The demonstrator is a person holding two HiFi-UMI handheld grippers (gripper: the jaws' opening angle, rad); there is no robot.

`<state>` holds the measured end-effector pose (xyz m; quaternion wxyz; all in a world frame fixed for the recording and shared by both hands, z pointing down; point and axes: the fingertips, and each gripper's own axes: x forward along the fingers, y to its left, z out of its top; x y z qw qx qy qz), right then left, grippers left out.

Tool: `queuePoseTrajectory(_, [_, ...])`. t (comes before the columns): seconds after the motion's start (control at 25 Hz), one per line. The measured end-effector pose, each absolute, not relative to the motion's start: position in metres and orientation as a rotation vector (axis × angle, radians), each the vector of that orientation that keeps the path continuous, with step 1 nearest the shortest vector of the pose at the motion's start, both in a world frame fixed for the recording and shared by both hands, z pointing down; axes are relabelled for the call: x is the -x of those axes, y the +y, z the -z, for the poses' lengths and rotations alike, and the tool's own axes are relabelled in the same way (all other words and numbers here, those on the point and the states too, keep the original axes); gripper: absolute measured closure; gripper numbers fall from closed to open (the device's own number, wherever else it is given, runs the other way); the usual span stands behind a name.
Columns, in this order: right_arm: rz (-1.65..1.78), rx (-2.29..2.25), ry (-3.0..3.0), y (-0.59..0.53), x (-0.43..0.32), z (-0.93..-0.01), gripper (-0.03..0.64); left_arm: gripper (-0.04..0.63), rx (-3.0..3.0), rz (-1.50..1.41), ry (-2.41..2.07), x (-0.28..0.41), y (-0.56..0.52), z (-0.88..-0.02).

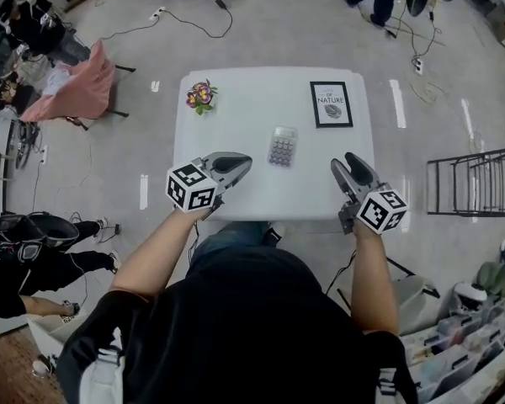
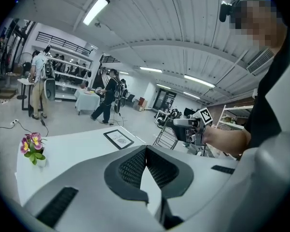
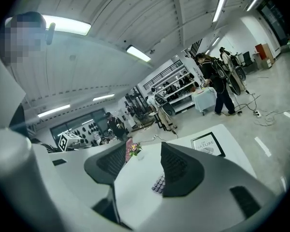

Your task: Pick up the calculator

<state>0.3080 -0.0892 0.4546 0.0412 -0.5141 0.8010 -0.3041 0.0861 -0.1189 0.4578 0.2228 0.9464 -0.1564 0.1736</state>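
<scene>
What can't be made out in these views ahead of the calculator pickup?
Head view: the calculator is too small to read its key labels or display.
Right gripper view: the calculator shows only a few keys; one jaw of the open right gripper covers the rest.
Left gripper view: the calculator is not seen; the left gripper, jaws together, likely blocks it.
Head view: the framed print has fine print that is too small to read.

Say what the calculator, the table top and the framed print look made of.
The calculator looks plastic: light grey matt body, rows of small keys. The table top is smooth white, likely plastic or laminate; no grain shows. The framed print has a thin black frame, wood or plastic, unclear, round a white paper-like sheet.
</scene>
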Motion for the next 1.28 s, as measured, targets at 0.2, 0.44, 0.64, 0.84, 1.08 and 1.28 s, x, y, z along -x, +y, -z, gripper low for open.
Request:
queuePoseTrajectory(0.2, [0.982,1.558,2.487,-0.102,-0.304,-0.476,0.371,0.575,-2.587,-0.495,-0.429,-0.088,-0.116,-0.484])
queuePoseTrajectory(0.44, [1.076,1.57,2.516,-0.135,-0.306,-0.51,0.371,0.575,-2.554,-0.495,-0.418,-0.089,-0.133,-0.508])
queuePoseTrajectory(0.64, [1.142,1.564,2.534,-0.162,-0.3,-0.536,0.371,0.575,-2.516,-0.5,-0.409,-0.088,-0.148,-0.529])
queuePoseTrajectory(0.84, [1.204,1.557,2.537,-0.185,-0.297,-0.559,0.371,0.575,-2.476,-0.536,-0.375,-0.09,-0.154,-0.554])
queuePoseTrajectory(1.08, [1.289,1.55,2.54,-0.208,-0.297,-0.59,0.37,0.576,-2.454,-0.536,-0.356,-0.088,-0.17,-0.579])
queuePoseTrajectory(1.28, [1.357,1.534,2.557,-0.221,-0.293,-0.615,0.37,0.575,-2.421,-0.528,-0.357,-0.085,-0.18,-0.602])
